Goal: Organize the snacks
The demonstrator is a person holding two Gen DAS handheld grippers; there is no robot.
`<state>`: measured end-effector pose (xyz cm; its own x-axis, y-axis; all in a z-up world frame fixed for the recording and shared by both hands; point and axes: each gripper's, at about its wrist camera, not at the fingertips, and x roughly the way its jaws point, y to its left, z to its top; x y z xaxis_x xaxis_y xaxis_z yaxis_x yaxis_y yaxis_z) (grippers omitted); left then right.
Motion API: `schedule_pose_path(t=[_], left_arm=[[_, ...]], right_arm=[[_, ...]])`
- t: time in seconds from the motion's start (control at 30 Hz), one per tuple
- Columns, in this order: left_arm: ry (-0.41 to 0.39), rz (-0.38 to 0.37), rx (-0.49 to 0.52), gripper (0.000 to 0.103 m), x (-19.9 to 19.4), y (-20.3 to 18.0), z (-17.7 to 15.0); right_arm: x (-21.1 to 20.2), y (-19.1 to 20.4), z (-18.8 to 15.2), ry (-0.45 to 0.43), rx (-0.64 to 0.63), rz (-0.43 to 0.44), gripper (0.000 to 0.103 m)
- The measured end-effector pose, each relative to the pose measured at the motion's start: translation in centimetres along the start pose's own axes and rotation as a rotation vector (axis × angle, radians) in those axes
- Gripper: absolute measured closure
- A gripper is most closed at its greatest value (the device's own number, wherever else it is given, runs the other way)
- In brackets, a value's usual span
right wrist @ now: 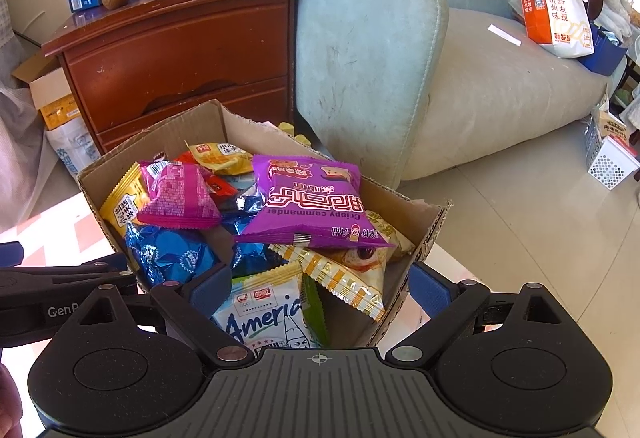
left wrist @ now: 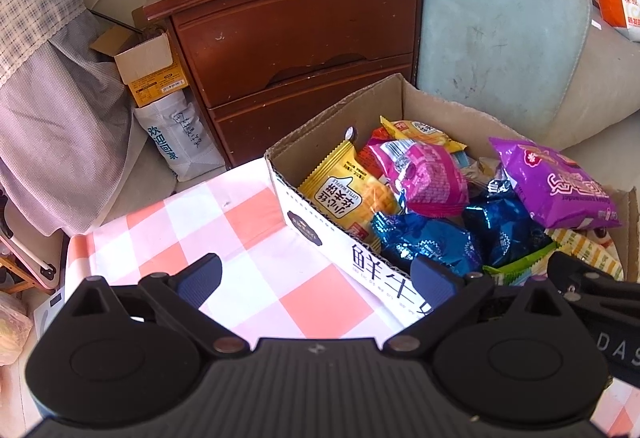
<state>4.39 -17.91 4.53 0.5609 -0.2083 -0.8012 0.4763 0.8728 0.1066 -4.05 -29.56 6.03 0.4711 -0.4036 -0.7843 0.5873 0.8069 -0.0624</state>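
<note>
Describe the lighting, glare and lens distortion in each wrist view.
Left wrist view: strong sun bleaches the checkered tablecloth, glints off the blue foil packets, and the fisheye bows the wooden dresser. Right wrist view: sun washes out the floor tiles and the table corner, the purple snack bag stays sharp, the sofa curves, and the frame corners go dark.
</note>
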Motion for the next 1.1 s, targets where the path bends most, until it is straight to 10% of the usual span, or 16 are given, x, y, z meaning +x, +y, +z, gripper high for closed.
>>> schedule_pose_path(t=[1.1], left_arm=[[-0.021,0.072,-0.02,0.004,-3.5,3.2,-3.0]], right_arm=[[-3.0,2.8,-2.2,-0.024,-0.067,0.015,0.007]])
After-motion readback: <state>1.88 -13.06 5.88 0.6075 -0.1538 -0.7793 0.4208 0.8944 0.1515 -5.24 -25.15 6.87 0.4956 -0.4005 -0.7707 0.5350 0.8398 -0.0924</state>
